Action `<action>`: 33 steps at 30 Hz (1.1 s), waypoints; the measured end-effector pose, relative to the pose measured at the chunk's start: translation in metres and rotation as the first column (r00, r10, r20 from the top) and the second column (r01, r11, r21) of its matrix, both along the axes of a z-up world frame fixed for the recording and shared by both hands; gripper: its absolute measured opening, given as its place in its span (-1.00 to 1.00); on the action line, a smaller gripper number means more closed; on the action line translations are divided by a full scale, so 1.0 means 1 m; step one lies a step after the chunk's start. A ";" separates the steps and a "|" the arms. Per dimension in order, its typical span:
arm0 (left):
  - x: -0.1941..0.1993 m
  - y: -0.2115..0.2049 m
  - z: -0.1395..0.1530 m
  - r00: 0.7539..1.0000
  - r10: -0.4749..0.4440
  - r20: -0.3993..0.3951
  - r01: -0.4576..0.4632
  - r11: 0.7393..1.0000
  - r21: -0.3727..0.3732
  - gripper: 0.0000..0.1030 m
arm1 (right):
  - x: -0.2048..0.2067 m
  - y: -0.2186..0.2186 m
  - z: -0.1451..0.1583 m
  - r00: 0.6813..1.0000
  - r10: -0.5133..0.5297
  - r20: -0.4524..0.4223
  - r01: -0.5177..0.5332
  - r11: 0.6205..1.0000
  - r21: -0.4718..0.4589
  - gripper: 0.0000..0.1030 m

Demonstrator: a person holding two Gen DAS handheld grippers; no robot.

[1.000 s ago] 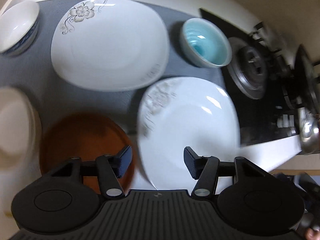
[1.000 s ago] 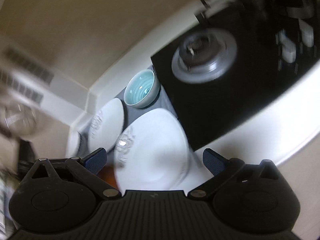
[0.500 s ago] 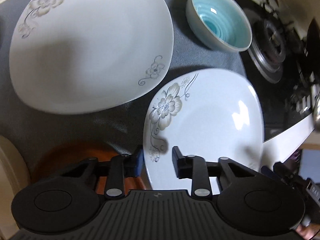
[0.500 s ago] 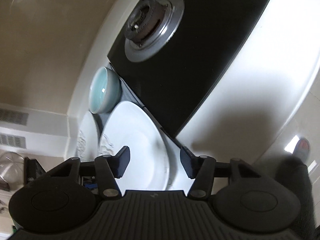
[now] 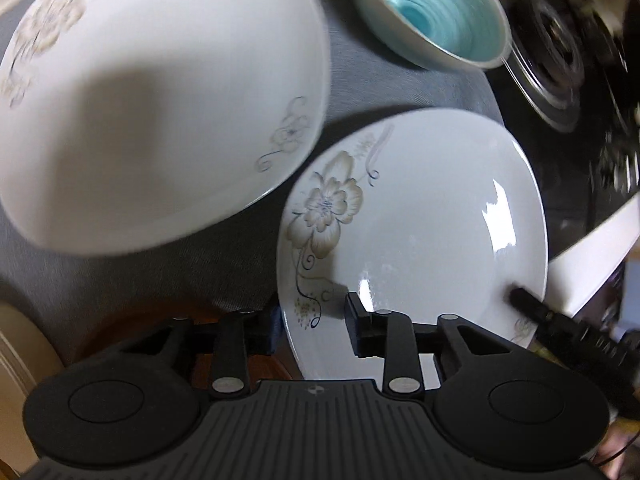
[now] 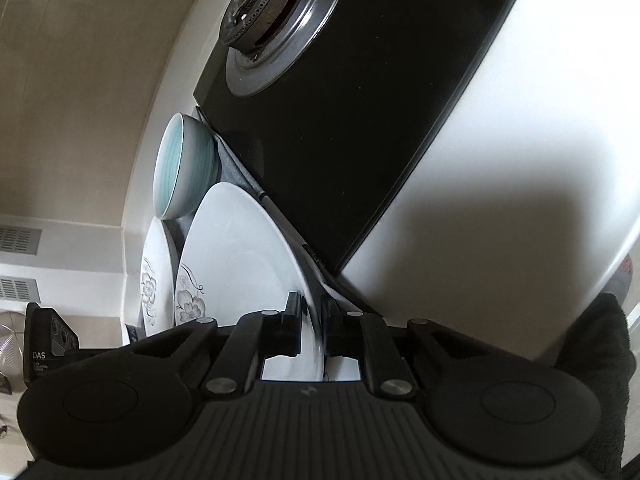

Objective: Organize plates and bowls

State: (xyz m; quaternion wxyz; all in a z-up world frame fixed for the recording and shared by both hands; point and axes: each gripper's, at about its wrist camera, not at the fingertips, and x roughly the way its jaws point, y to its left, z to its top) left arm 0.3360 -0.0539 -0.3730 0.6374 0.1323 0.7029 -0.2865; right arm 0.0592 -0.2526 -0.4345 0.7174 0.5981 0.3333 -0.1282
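Down on the bench, the near plate (image 5: 420, 220) lies on a grey mat (image 5: 160, 280) with both grippers at its rim. The right gripper (image 6: 314, 330) has just been closing and now pinches the plate's edge, one finger above the rim and one below. From the left wrist view its dark fingertip (image 5: 524, 300) shows pressing on the plate's right edge. The left gripper (image 5: 314, 322) straddles the opposite edge, by the flower print; its jaws have just widened a little, partly open, the left finger outside the rim and the right finger (image 5: 360, 320) over the plate's face. Whether those pads actually press on the plate I cannot tell. A second flowered plate (image 5: 160, 100) sits just beside it on the mat, blurred. A blue bowl (image 5: 432, 16) stands beyond both plates, near the black stove (image 6: 340, 120) and its burner (image 6: 272, 20). A brown dish (image 5: 140, 332) peeks out under the left gripper.
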 end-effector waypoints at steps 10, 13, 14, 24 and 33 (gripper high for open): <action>-0.020 -0.008 0.019 0.991 -0.085 0.108 0.093 0.993 -0.071 -0.39 | -0.013 -0.002 0.018 0.999 -0.023 0.023 0.024 0.999 -0.041 -0.83; -0.010 -0.007 -0.001 0.999 -0.049 0.018 0.050 0.997 -0.053 -0.40 | -0.011 -0.005 0.015 1.000 0.006 -0.004 -0.006 0.999 -0.034 -0.83; -0.007 -0.007 -0.007 0.999 -0.034 -0.012 0.033 0.998 -0.052 -0.44 | -0.011 -0.005 0.014 1.000 0.001 -0.009 -0.001 1.000 -0.030 -0.81; -0.032 -0.041 -0.007 0.966 -0.234 0.109 0.235 0.972 -0.002 0.17 | -0.013 0.001 0.000 1.000 0.017 -0.010 -0.016 0.999 0.038 -0.73; -0.014 -0.017 0.001 0.987 -0.106 0.119 0.115 0.991 -0.075 -0.41 | -0.023 0.011 0.007 1.000 0.015 0.018 -0.015 1.000 0.005 -0.82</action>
